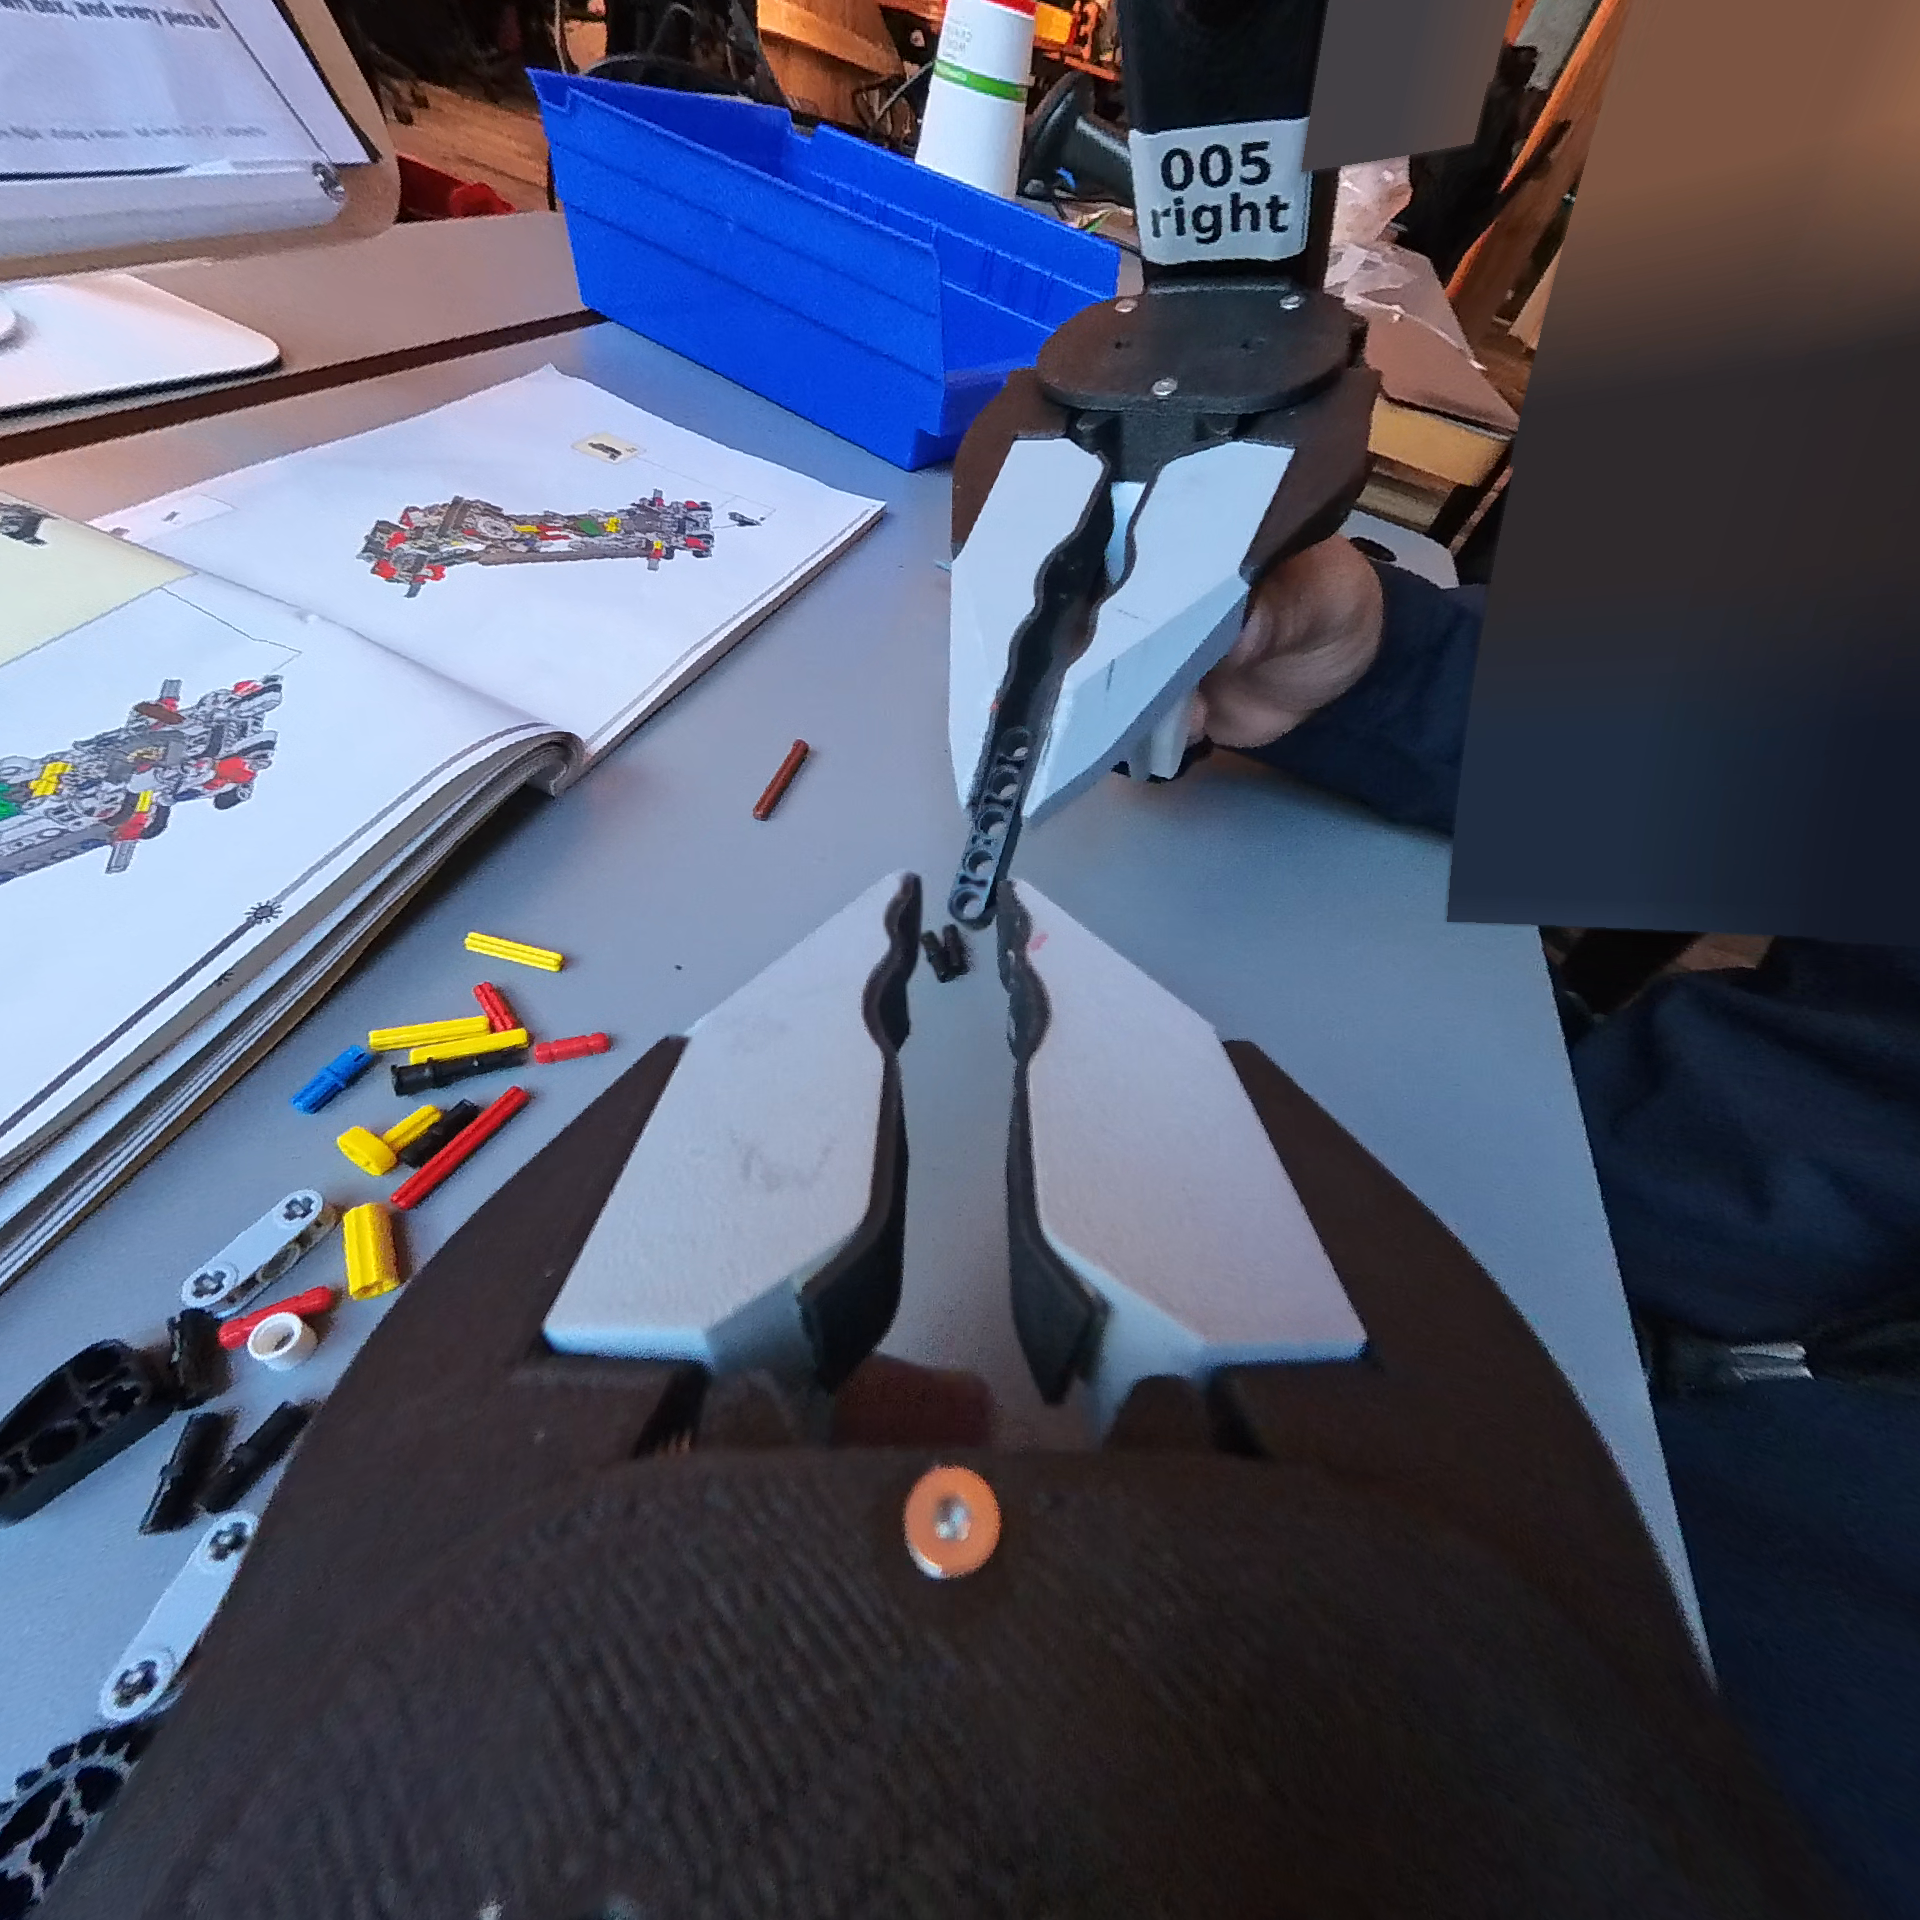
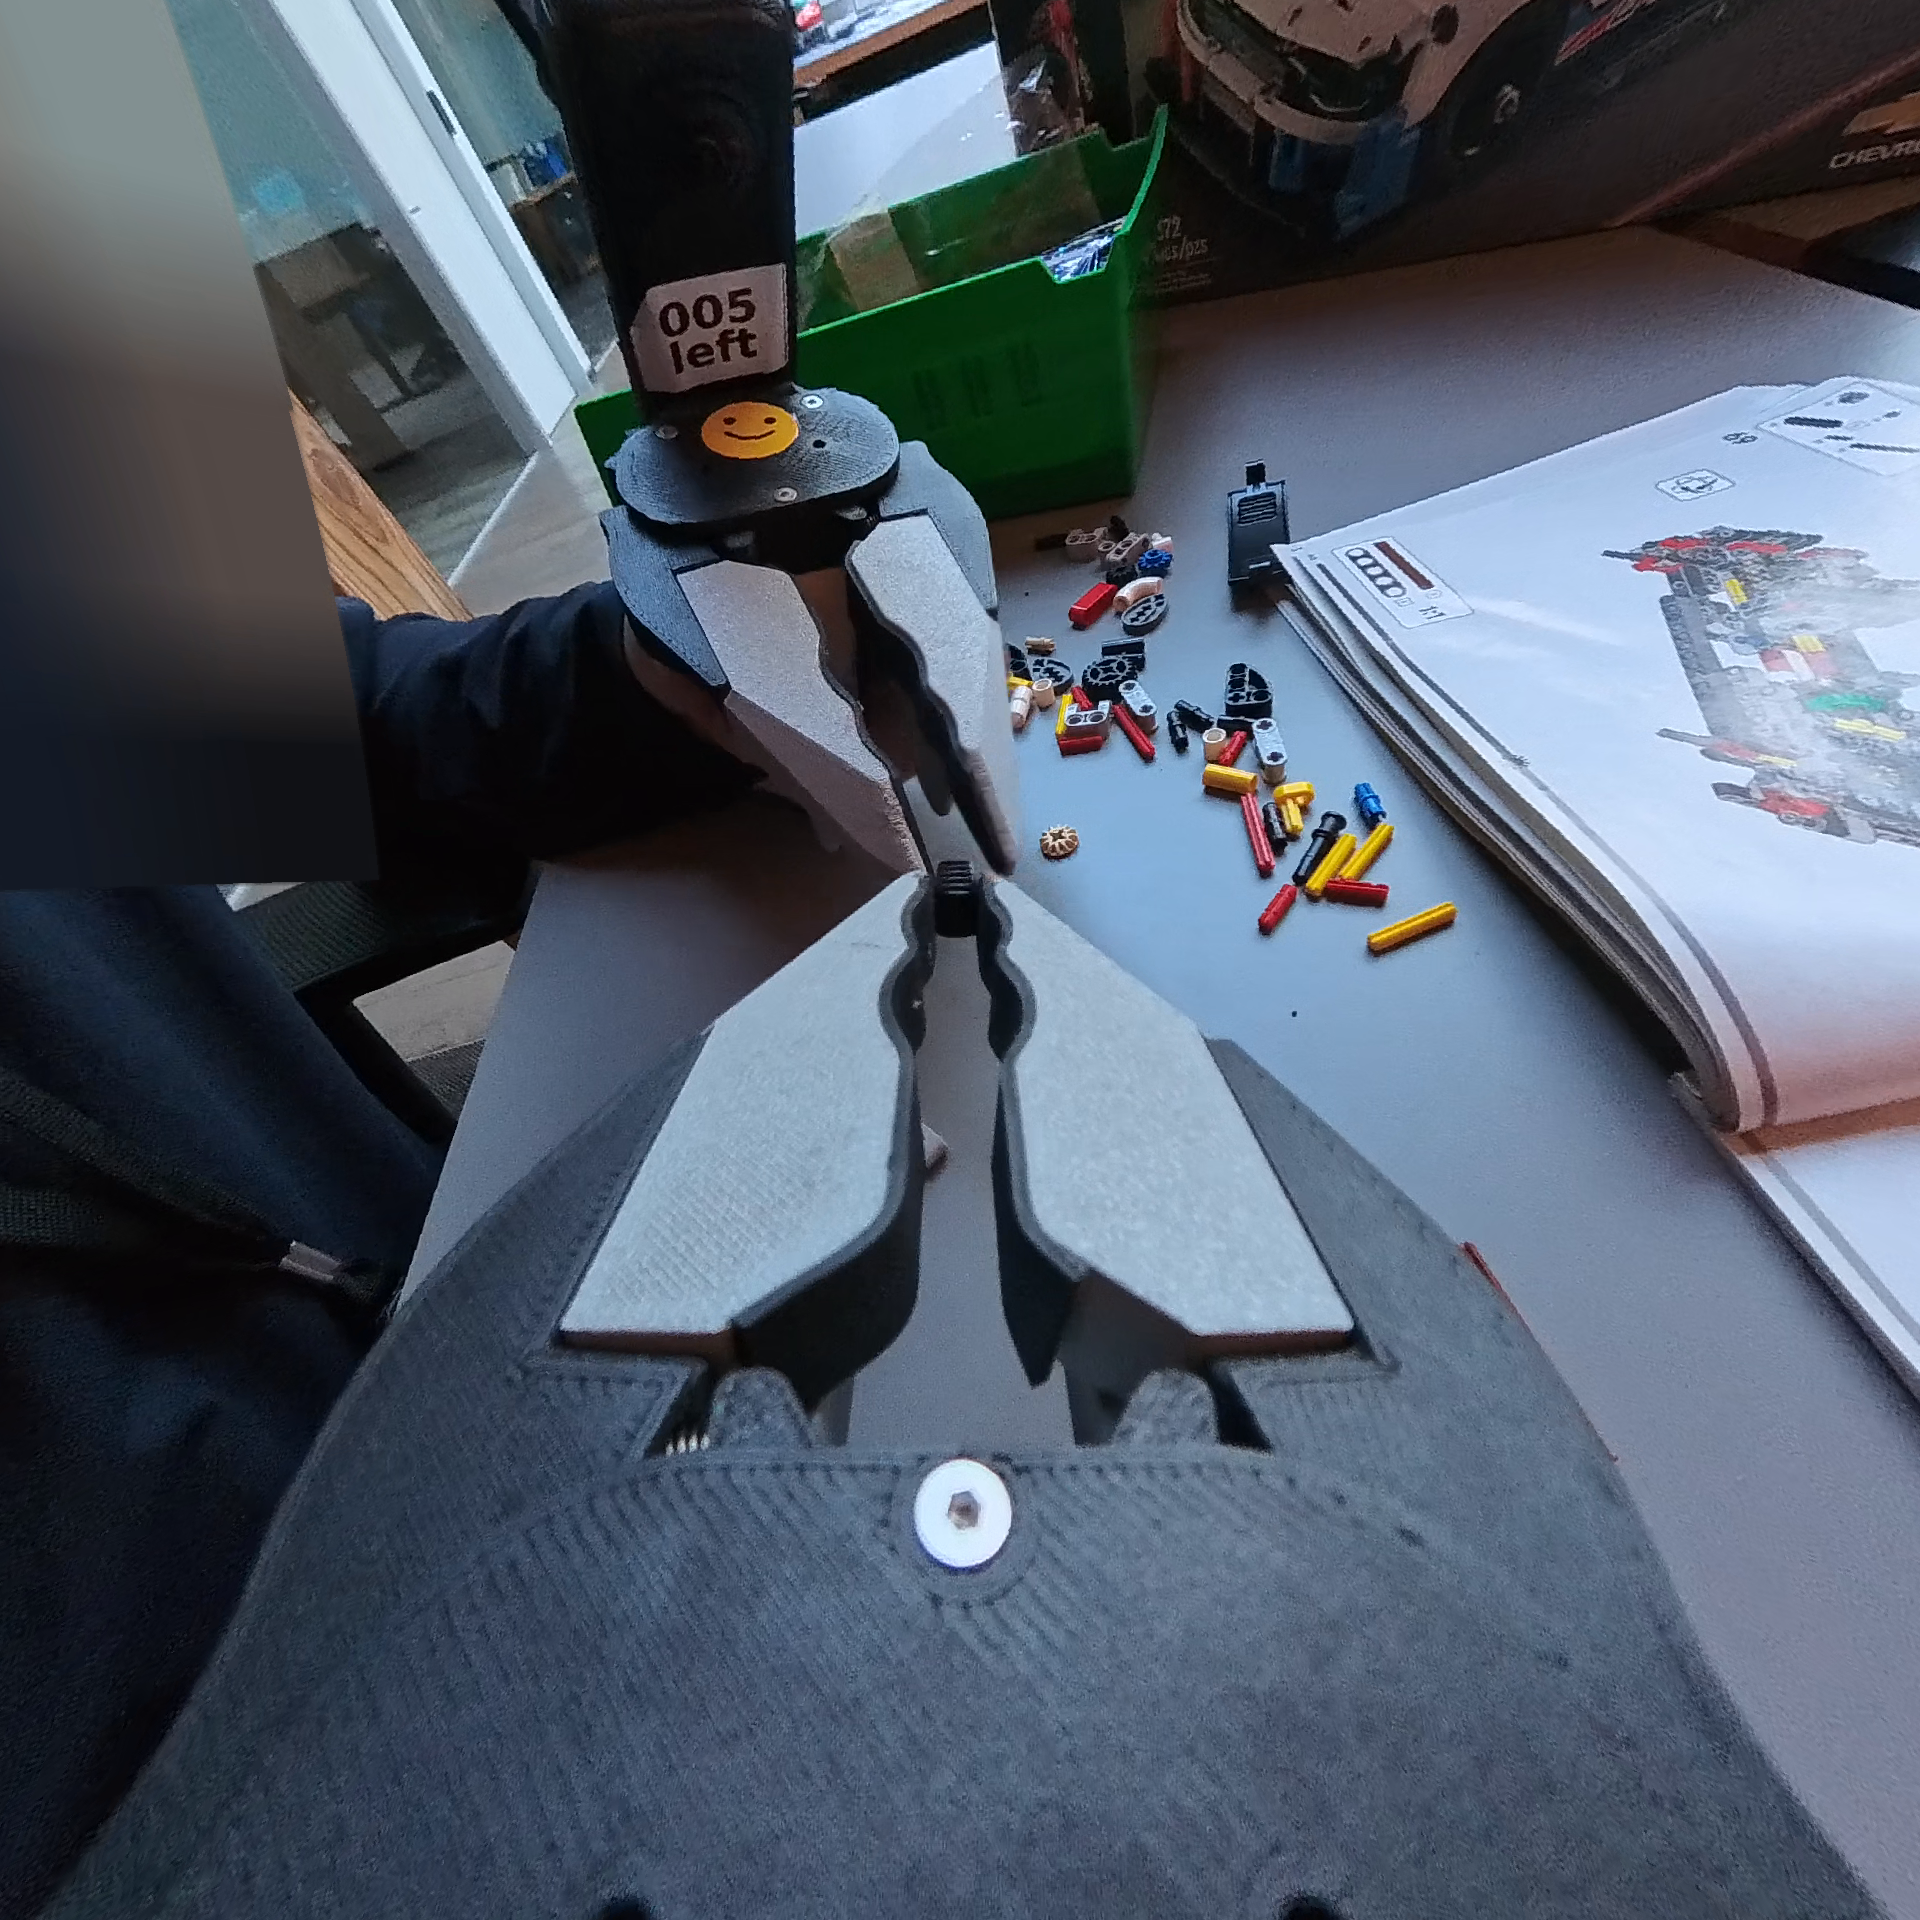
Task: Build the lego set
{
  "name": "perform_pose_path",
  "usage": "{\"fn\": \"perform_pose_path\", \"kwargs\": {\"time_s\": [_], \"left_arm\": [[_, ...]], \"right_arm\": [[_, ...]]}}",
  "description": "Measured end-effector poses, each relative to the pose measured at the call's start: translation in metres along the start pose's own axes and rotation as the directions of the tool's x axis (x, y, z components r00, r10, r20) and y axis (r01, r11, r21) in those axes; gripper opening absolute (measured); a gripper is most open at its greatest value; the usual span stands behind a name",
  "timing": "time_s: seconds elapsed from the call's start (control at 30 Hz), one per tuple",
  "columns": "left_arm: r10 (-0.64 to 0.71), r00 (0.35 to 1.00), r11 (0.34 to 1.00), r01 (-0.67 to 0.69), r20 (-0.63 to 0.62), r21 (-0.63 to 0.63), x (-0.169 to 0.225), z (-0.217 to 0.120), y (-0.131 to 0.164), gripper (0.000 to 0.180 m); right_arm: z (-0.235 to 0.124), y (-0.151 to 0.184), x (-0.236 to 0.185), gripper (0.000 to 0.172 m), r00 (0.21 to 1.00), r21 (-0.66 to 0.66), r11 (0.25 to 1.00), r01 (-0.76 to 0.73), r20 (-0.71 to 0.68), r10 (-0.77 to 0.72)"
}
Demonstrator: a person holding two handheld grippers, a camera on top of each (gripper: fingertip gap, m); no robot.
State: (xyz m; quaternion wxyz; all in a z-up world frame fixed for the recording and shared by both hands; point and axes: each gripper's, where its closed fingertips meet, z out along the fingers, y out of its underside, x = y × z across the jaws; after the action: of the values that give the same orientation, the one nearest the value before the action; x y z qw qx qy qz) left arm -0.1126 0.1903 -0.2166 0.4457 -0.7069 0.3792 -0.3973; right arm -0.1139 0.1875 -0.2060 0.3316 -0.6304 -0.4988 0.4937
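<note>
In the left wrist view my left gripper (image 1: 961, 899) is open. A small black pin (image 1: 945, 951) sits between its pads and touches neither. My right gripper (image 1: 997, 800) comes down from above, shut on a long black beam with holes (image 1: 987, 842). The beam's lower end hangs just above the pin, at my left fingertips. In the right wrist view my right gripper (image 2: 956, 904) is shut on the beam (image 2: 956, 899), seen end-on at the tips. The left gripper (image 2: 961, 847) points down at it, fingers slightly apart.
An open instruction booklet (image 1: 312, 675) (image 2: 1662, 727) lies on the grey table (image 1: 1247, 987). Loose small pieces (image 1: 436, 1060) (image 2: 1247, 748) lie beside it, with a brown axle (image 1: 780, 779) apart. A blue bin (image 1: 779, 260), a green bin (image 2: 987, 384) and a box (image 2: 1558, 104) stand behind. Left and right tips are no more than a few centimetres apart. The brown axle (image 1: 780, 779) is about 12 cm from both grippers' fingertips.
</note>
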Motion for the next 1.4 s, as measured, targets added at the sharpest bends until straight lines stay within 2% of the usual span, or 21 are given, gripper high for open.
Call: {"fn": "perform_pose_path", "kwargs": {"time_s": [0.17, 0.27, 0.37, 0.5, 0.77, 0.93, 1.0, 1.07, 1.23, 1.4], "left_arm": [[-0.011, 1.0, 1.0, 0.01, -0.023, -0.014, 0.003, 0.0, 0.002, 0.014], [0.001, 1.0, 1.0, -0.001, 0.018, 0.0, -0.002, -0.001, -0.002, 0.028], [-0.008, 1.0, 0.999, 0.008, 0.011, 0.037, -0.001, -0.002, -0.008, 0.024], [-0.016, 0.999, 0.999, 0.018, -0.05, 0.041, 0.009, -0.002, -0.009, 0.009], [-0.044, 0.997, 0.997, 0.048, -0.065, 0.054, 0.008, -0.002, -0.013, 0.007], [-0.103, 0.994, 0.995, 0.102, 0.048, 0.015, -0.018, -0.006, -0.003, 0.005], [-0.055, 0.987, 0.997, 0.064, 0.149, -0.054, -0.033, -0.007, 0.008, 0.005], [0.02, 0.981, 0.993, 0.002, 0.195, -0.115, -0.036, -0.006, 0.015, 0.005], [0.043, 0.985, 0.984, -0.012, 0.165, -0.18, -0.027, 0.004, 0.027, 0.006], [0.081, 0.988, 0.971, -0.048, 0.135, -0.234, -0.02, 0.007, 0.035, 0.006]], "right_arm": [[-0.002, -0.001, 0.002, 0.004, 1.0, 0.025, 0.999, -0.028, 0.007, 0.028], [0.001, -0.002, -0.001, 0.005, 0.998, 0.039, 0.998, -0.056, 0.035, 0.054], [0.004, -0.004, -0.004, 0.005, 0.998, 0.046, 0.997, -0.055, 0.046, 0.053], [0.007, -0.007, -0.007, 0.005, 0.996, 0.066, 0.995, -0.069, 0.064, 0.065], [0.005, -0.009, -0.004, 0.006, 0.994, 0.092, 0.991, -0.094, 0.066, 0.088], [-0.013, -0.001, 0.026, 0.008, 0.987, 0.03, 0.998, -0.062, -0.15, 0.066], [-0.02, 0.013, 0.036, 0.008, 0.965, -0.048, 0.994, -0.095, -0.251, 0.08], [-0.023, 0.03, 0.036, 0.008, 0.948, -0.138, 0.985, -0.103, -0.314, 0.055], [-0.02, 0.069, 0.023, 0.014, 0.939, -0.304, 0.947, -0.101, -0.344, -0.011], [-0.021, 0.078, 0.026, 0.015, 0.926, -0.411, 0.912, 0.001, -0.345, -0.156]]}}
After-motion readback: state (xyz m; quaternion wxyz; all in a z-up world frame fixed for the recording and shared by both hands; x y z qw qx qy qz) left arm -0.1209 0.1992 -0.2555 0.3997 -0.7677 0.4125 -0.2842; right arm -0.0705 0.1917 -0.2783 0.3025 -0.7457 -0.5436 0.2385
